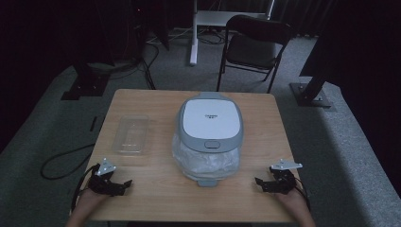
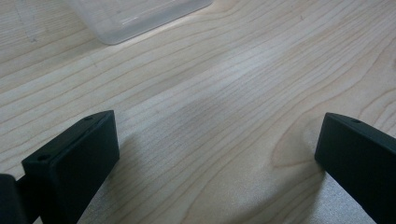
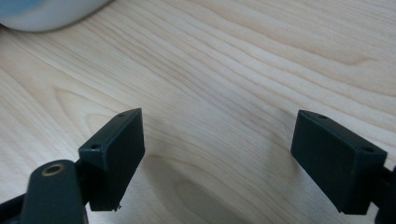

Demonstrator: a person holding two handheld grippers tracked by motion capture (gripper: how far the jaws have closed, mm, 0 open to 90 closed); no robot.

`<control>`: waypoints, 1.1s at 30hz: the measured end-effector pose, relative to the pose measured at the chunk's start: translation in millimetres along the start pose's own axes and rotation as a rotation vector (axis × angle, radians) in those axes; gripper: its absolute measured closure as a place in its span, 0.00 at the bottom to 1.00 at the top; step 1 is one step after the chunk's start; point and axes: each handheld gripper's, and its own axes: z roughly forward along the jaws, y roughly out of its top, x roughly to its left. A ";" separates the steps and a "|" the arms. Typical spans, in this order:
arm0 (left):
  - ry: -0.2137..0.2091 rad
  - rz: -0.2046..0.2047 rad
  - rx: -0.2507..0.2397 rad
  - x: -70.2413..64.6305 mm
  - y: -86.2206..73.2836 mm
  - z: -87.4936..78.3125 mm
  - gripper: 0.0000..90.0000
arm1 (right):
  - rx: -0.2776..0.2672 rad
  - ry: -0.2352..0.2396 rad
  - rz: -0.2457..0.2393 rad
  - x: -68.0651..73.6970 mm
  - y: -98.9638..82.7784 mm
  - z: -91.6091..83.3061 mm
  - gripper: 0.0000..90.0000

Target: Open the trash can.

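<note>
Between the two grippers sits the rice cooker [image 1: 210, 135], lid down, just ahead of both. The left gripper [image 1: 124, 184] and right gripper [image 1: 259, 182] rest wide open, empty (clear tray [image 1: 131, 134] beyond the left). Nothing looks begun; everything remains.

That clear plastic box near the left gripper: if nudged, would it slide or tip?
The clear plastic box looks thin-walled, empty and shallow, so probably light; it would likely slide on the smooth wooden table rather than tip. Its walls may flex if squeezed.
</note>
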 end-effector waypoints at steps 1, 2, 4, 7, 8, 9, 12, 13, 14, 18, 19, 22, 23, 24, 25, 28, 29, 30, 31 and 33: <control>0.000 0.000 0.000 0.0 0.0 0.0 0.01 | -0.003 0.004 0.001 0.8 1.5 -1.3 0.19; 0.000 0.000 0.000 0.0 0.0 0.0 0.01 | -0.005 0.005 0.000 1.5 3.1 -2.6 0.19; 0.000 0.000 0.000 0.0 0.0 0.0 0.01 | -0.013 0.013 -0.001 3.1 6.4 -5.3 0.19; -0.001 0.000 0.000 0.0 0.0 0.0 0.01 | -0.023 0.008 -0.006 5.4 10.3 -8.3 0.19; 0.000 0.000 0.000 0.1 0.0 0.0 0.01 | -0.025 0.014 -0.004 6.3 11.8 -9.5 0.19; 0.000 0.000 0.000 0.1 0.0 0.0 0.01 | -0.028 0.010 -0.008 6.9 12.6 -10.4 0.19; 0.000 0.000 0.000 0.1 -0.1 0.0 0.01 | -0.060 0.051 0.020 7.8 16.8 -16.4 0.19; -0.001 0.000 0.000 0.1 0.0 0.0 0.01 | -0.074 0.055 0.022 8.4 18.7 -19.3 0.19; -0.001 0.000 0.000 0.1 0.0 0.0 0.01 | -0.085 0.054 0.024 9.0 20.9 -22.3 0.19; -0.001 0.000 0.000 0.1 -0.1 0.0 0.01 | -0.122 0.046 0.021 9.9 28.3 -32.7 0.19; -0.001 -0.001 0.000 0.1 -0.1 0.0 0.01 | -0.130 0.045 0.020 9.9 29.9 -35.1 0.19; -0.001 0.001 0.000 0.3 0.0 0.0 0.01 | -0.156 0.047 0.024 10.1 34.3 -41.6 0.19; -0.002 0.001 0.000 0.3 0.0 0.0 0.01 | -0.163 0.049 0.027 10.5 35.7 -43.8 0.19; -0.002 0.001 0.000 0.4 0.0 0.0 0.01 | -0.168 0.052 0.026 11.1 37.7 -46.5 0.19; -0.003 0.001 0.000 0.4 0.0 0.0 0.01 | -0.178 0.051 0.020 11.5 39.4 -48.8 0.22; -0.003 0.001 0.000 0.4 0.0 0.0 0.01 | -0.201 0.058 0.015 13.6 45.6 -56.0 0.22; -0.003 0.001 0.000 0.4 0.0 0.0 0.01 | -0.201 0.058 0.015 13.6 45.6 -56.0 0.22; -0.003 0.001 0.000 0.4 0.0 0.0 0.01 | -0.210 0.057 0.008 14.6 48.2 -58.7 0.22; -0.003 0.001 0.000 0.4 0.0 0.0 0.01 | -0.228 0.070 -0.001 16.9 53.7 -64.7 0.22; -0.003 0.001 0.000 0.4 0.0 0.0 0.01 | -0.248 0.079 -0.013 20.0 59.7 -71.1 0.23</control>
